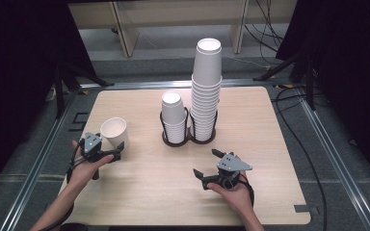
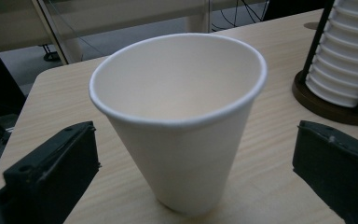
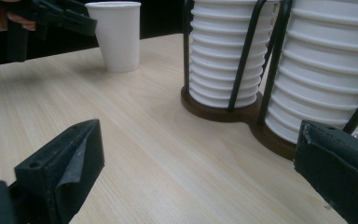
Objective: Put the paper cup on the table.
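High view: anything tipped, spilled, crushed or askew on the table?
Nothing stands out. The single paper cup stands upright between the open jaws of the left gripper, its rim round and undented. Both cup stacks sit straight in the black holder. The right gripper is open, apart from them.

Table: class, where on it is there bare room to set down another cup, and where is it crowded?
Free: the table's right side beyond the holder; the near middle between the left claw and right claw; the far-left corner behind the cup. Crowded: the centre, around the two stacks.
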Demonstrator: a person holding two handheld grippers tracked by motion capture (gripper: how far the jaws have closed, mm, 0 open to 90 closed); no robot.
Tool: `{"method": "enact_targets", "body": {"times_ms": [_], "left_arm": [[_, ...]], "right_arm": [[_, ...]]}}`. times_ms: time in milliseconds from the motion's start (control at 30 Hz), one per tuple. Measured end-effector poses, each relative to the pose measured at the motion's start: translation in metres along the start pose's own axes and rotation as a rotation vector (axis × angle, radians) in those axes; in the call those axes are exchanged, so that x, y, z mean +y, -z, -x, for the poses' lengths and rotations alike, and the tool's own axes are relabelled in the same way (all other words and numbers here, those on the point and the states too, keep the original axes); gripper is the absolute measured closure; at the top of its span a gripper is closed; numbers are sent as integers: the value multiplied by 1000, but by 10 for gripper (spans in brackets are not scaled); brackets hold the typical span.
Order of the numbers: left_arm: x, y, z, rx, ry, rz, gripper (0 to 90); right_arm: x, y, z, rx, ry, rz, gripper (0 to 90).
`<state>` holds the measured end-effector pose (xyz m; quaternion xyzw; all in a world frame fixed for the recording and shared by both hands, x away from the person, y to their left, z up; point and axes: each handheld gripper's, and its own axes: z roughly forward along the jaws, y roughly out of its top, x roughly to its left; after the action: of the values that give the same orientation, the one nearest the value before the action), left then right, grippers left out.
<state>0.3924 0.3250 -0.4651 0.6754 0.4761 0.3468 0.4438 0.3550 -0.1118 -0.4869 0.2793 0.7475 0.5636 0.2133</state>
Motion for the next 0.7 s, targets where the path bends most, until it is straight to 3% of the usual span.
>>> {"method": "enact_targets", "body": {"times_ms": [333, 467, 500, 567, 667, 700], "left_arm": [[-22, 32, 12, -22, 23, 25, 0], [-29, 40, 16, -31, 23, 33, 0], [-31, 43, 18, -29, 13, 31, 0], [-36, 45, 20, -43, 13, 44, 0], [-42, 46, 22, -54, 23, 66, 0], [-44, 46, 22, -57, 30, 68, 0]], "right_arm": [[0, 0, 0, -2, -1, -14, 23], [0, 0, -2, 21, -31, -15, 23], [-1, -1, -1, 13, -12, 4, 23], [-1, 0, -2, 27, -38, -7, 23], [-1, 0, -2, 19, -34, -6, 23], [-1, -1, -1, 17, -12, 7, 24]]}}
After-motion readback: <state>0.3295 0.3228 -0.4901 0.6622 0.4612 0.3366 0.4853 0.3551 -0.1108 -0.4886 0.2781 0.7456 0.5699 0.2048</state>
